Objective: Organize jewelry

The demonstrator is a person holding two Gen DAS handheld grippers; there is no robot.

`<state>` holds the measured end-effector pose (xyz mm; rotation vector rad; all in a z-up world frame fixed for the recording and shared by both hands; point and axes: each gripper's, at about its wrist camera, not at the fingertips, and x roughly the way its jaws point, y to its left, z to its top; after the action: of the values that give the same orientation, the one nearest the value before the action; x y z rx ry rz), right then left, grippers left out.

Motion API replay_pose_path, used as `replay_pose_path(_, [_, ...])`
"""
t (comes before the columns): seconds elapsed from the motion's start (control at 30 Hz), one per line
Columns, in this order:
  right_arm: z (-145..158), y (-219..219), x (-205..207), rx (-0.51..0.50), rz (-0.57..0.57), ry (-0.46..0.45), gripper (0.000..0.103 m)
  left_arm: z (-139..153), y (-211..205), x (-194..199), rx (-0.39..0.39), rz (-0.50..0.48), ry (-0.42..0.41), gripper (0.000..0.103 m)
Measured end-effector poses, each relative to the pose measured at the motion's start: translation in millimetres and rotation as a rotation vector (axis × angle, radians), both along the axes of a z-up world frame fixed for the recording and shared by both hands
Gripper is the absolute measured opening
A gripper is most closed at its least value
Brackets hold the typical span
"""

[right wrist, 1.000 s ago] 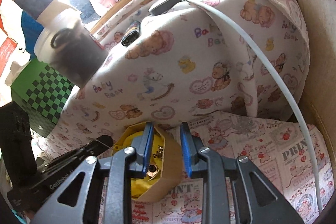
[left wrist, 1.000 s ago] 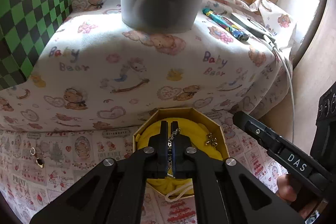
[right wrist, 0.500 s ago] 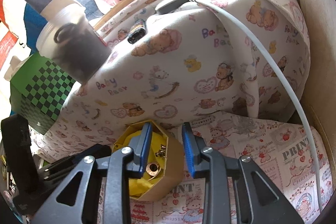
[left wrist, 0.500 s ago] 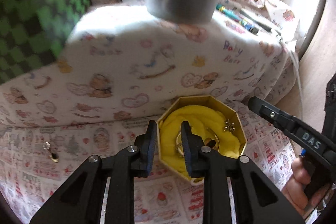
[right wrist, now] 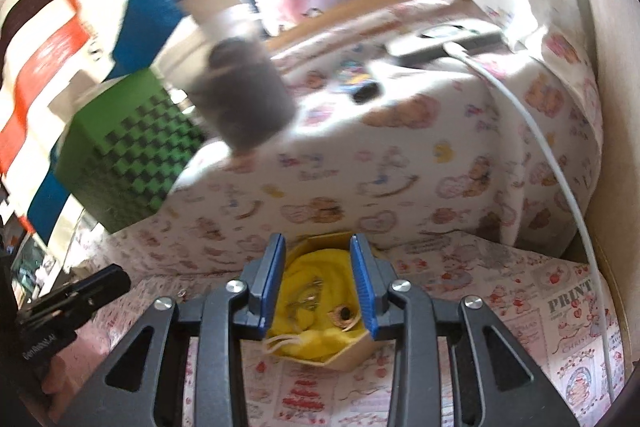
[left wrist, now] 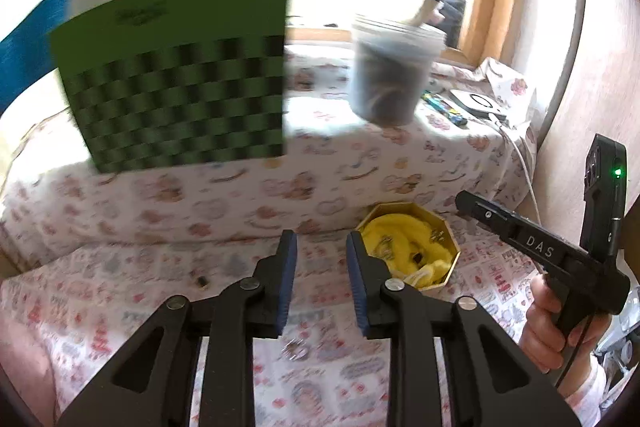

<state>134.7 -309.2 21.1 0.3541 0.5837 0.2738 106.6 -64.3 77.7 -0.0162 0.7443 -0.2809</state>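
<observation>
A gold octagonal box (left wrist: 448,247) lined with yellow cloth (right wrist: 320,291) sits on the printed cloth below the padded ledge. Inside lie a silver chain (right wrist: 308,297) and a round brown-stoned piece (right wrist: 342,313). My left gripper (left wrist: 322,259) hangs left of the box above the cloth, its jaws opening with nothing between them. A small dark earring (left wrist: 201,281) and a silvery piece (left wrist: 295,350) lie loose on the cloth near it. My right gripper (right wrist: 318,271) hovers in front of the box, its jaws opening, the pads pressing on nothing.
A padded ledge covered in bear-print fabric (left wrist: 280,187) rises behind the box. On it stand a green chequered box (left wrist: 180,87) and a translucent tub (left wrist: 392,79), beside a colourful pen (left wrist: 444,107) and a white charger (left wrist: 478,103) with its cable (right wrist: 560,167). A hand (left wrist: 548,323) holds the right gripper.
My left gripper let go of the chain over the box, opened, and drew back up and to the left. My right gripper widened and backed away slightly from the box.
</observation>
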Motion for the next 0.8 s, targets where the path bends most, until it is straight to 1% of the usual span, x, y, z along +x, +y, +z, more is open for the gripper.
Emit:
replay_pose_path(0.03, [2, 8, -3, -0.02, 0.014, -0.011, 0.032, -3, 8, -3, -0.004, 0.011, 0.012, 0.031])
replay_pose_path(0.13, [3, 27, -9, -0.06, 0.045, -0.024, 0.033, -21, 31, -5, -0.02, 0.061, 0.087, 0.032])
replay_pose_path(0.2, [3, 35, -11, -0.073, 0.065, -0.024, 0.034, -34, 44, -4, -0.025, 0.094, 0.11, 0.032])
replay_pose_path(0.27, [3, 46, -14, -0.096, 0.083, -0.023, 0.035, -48, 52, 1, 0.008, 0.122, 0.148, 0.032])
replay_pose_path(0.37, [1, 59, -17, -0.132, 0.101, -0.023, 0.038, -65, 59, 7, 0.034, 0.11, 0.206, 0.032])
replay_pose_path(0.43, [-1, 66, -19, -0.151, 0.106, -0.019, 0.04, -76, 59, 10, 0.1, 0.132, 0.226, 0.032])
replay_pose_path(0.5, [-5, 73, -19, -0.167, 0.116, -0.013, 0.042, -84, 59, 12, 0.131, 0.142, 0.249, 0.032])
replay_pose_path(0.57, [-9, 81, -19, -0.19, 0.119, -0.007, 0.044, -91, 59, 15, 0.129, 0.145, 0.284, 0.032])
replay_pose_path(0.67, [-16, 91, -18, -0.229, 0.123, 0.004, 0.048, -96, 61, 17, 0.117, 0.147, 0.306, 0.032])
replay_pose_path(0.8, [-24, 99, -14, -0.272, 0.119, 0.018, 0.054, -103, 64, 21, 0.07, 0.133, 0.34, 0.032])
